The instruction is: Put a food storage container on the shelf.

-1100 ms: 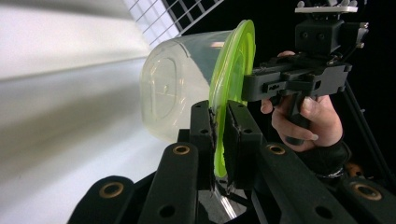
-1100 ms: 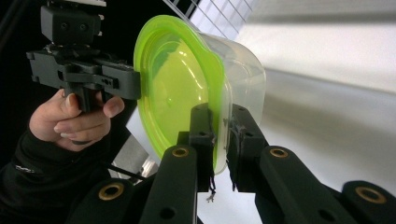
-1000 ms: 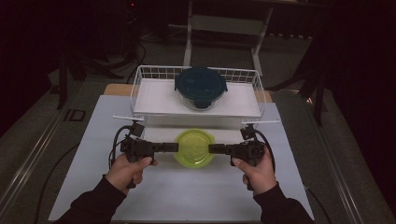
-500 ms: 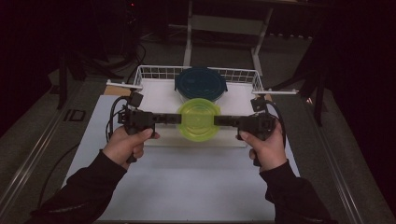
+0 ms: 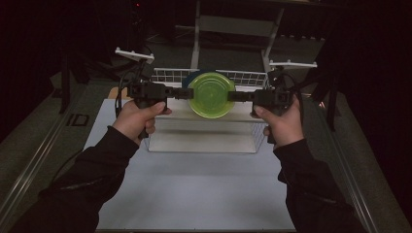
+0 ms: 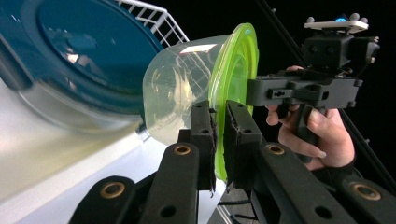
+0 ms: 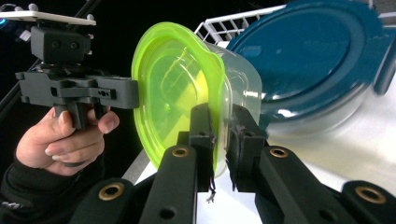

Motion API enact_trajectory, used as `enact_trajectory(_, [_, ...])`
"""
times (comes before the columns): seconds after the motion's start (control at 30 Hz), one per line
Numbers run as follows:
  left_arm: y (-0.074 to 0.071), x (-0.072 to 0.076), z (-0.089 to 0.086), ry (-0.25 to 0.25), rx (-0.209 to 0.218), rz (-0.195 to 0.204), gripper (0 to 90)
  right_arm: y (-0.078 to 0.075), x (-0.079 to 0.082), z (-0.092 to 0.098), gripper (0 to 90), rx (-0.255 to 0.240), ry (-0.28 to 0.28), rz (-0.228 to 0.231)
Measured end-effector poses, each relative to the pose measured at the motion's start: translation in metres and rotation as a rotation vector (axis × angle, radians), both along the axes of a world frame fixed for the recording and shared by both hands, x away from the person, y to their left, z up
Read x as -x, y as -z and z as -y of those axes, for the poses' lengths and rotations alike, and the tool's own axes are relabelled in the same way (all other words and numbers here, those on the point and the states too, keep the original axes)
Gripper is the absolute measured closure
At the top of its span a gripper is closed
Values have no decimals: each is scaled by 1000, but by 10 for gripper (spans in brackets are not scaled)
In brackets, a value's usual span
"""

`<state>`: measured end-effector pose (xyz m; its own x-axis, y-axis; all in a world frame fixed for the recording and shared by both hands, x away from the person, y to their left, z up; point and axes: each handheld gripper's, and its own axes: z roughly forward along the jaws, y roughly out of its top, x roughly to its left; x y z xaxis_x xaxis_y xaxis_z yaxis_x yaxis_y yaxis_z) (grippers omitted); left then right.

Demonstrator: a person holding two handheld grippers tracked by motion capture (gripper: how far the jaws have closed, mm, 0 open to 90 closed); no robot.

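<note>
One clear plastic tub [image 5: 211,94] with a lime-green lid [image 5: 212,92], held in the air between two hand-held grippers, above the near edge of a white wire basket [image 5: 245,77] that stands on the white table [image 5: 194,189]. From the high view: the left gripper [image 5: 187,92] pinches the lid's rim at the left, the right gripper [image 5: 234,96] pinches it at the right, both level and facing each other, with the lid seen as a round green disc hiding most of what sits behind it. The left gripper view adds the tub's body: see-through, rounded, with pale glare on its wall [image 6: 180,88], lid rim clamped between that gripper's [image 6: 219,140] two black pads, and the other hand [image 6: 310,135] gripping its handle beyond. The right gripper view shows the lid's face [image 7: 175,88], with raised rings, its edge nipped between the right gripper's [image 7: 219,140] pads. Both gripper views also show a larger clear container with a dark blue lid [image 6: 79,51] lying in the basket just behind the tub; whether the two touch cannot be told.
</note>
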<state>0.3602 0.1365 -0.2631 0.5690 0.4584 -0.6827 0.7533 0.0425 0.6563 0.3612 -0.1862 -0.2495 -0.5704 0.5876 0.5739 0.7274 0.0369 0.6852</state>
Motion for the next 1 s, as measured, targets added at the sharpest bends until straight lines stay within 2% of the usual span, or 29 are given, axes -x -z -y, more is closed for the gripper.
enact_trajectory(0.13, [-4, -17, 1, -6, 13, -25, 821, -8, -16, 0, 813, 3, 21, -8])
enact_trajectory(0.27, [-4, -28, 2, -16, 12, -36, 820, -9, -28, -1, 813, 8, 45, -20])
enact_trajectory(0.37, [-1, -39, 2, -28, 13, -66, 819, -8, -36, -2, 812, 18, 58, -35])
enact_trajectory(0.53, [-1, -45, 4, -55, 7, -70, 815, -6, -47, -3, 811, 11, 72, -61])
enact_trajectory(0.6, [-1, -49, 3, -51, 8, -77, 815, -6, -48, -3, 811, 13, 73, -63])
enact_trajectory(0.8, [2, -59, 2, -77, 41, -117, 797, -10, -58, -7, 795, 25, 95, -88])
enact_trajectory(1.0, [3, -65, 4, -101, 49, -113, 777, -9, -68, -8, 783, 21, 125, -118])
